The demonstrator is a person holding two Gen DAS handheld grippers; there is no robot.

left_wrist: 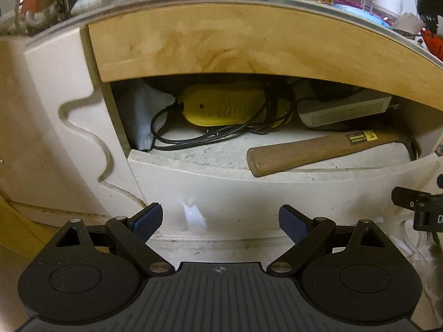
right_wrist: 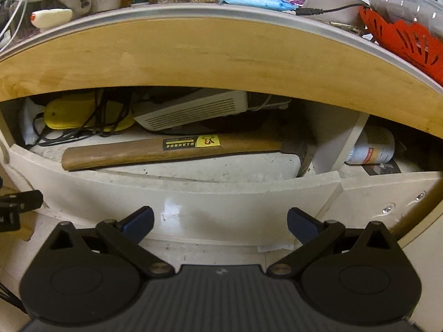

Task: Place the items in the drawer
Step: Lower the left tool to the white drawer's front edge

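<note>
Drawer point(right_wrist: 193, 193) is sitting open just ahead of both grippers. L gripper point(left_wrist: 220, 222): jaws standing apart, empty; yellow device point(left_wrist: 221, 108) w/ black cord lying beyond them. R gripper point(right_wrist: 220, 225): jaws apart, empty; hammer point(right_wrist: 171, 149) resting straight ahead inside drawer.

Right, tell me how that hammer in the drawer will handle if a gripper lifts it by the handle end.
The hammer probably hangs head-heavy: its dark head sits far from the handle's free end, so expect that end to dip. The wooden handle looks smooth and rigid, so it may slip in the pads. It lies flat, unlikely to roll.
</note>
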